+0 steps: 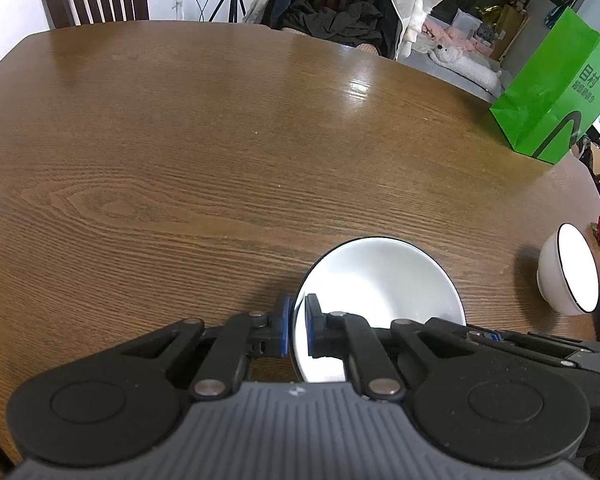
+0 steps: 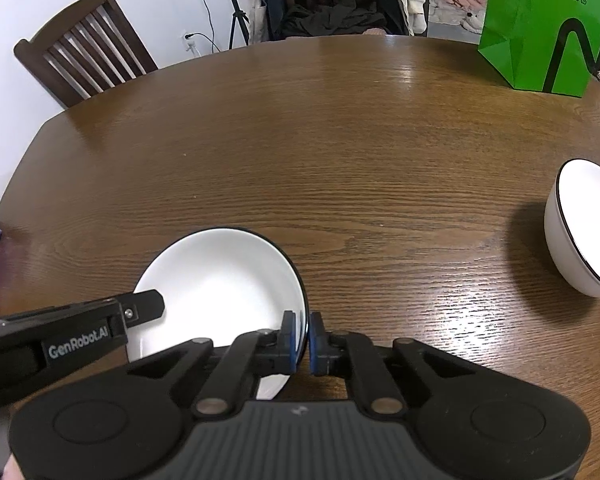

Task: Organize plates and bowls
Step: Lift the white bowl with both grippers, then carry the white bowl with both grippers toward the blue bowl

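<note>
both tongs pinch the shallow white plate with the thin black rim (image 2: 220,280), which sits at 6 o'clock on the brown wood-grain worktop (image 2: 300,152): the left tongs (image 1: 296,330) grip its 9 o'clock edge, the right tongs (image 2: 303,342) its 3 o'clock edge. a deep white black-rimmed bowl (image 2: 580,236) stands well apart at 3 o'clock. a green paper bag (image 2: 544,28) stands at 1 o'clock.

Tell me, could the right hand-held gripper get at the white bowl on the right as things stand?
Probably not yet: the right hand-held gripper is shut on the plate rim, as is the left hand-held gripper. The table between it and the white bowl is bare.
</note>
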### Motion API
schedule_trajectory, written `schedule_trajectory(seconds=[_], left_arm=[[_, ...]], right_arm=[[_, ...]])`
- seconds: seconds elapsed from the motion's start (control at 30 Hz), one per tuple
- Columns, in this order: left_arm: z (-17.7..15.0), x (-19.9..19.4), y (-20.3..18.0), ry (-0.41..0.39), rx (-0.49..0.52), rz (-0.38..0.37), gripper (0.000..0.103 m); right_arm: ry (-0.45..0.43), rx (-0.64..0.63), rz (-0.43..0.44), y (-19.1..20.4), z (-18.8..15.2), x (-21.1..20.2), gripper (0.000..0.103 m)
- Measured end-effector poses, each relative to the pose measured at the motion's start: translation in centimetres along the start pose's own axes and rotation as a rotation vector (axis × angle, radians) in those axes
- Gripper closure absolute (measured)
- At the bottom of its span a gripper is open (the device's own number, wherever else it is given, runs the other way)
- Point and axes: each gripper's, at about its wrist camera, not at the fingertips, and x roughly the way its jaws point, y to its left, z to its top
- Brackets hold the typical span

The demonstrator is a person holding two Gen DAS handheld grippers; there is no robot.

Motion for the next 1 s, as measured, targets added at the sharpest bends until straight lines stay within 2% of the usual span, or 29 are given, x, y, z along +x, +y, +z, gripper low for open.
schedule_trajectory(seconds=[1.0], left_arm=[[-2.2,-5.8,1.2,-0.052,-0.001,-0.006,0.094]], right_arm=[[-0.037,-0.017,0.008,2.6,-2.6,-5.0,0.097]])
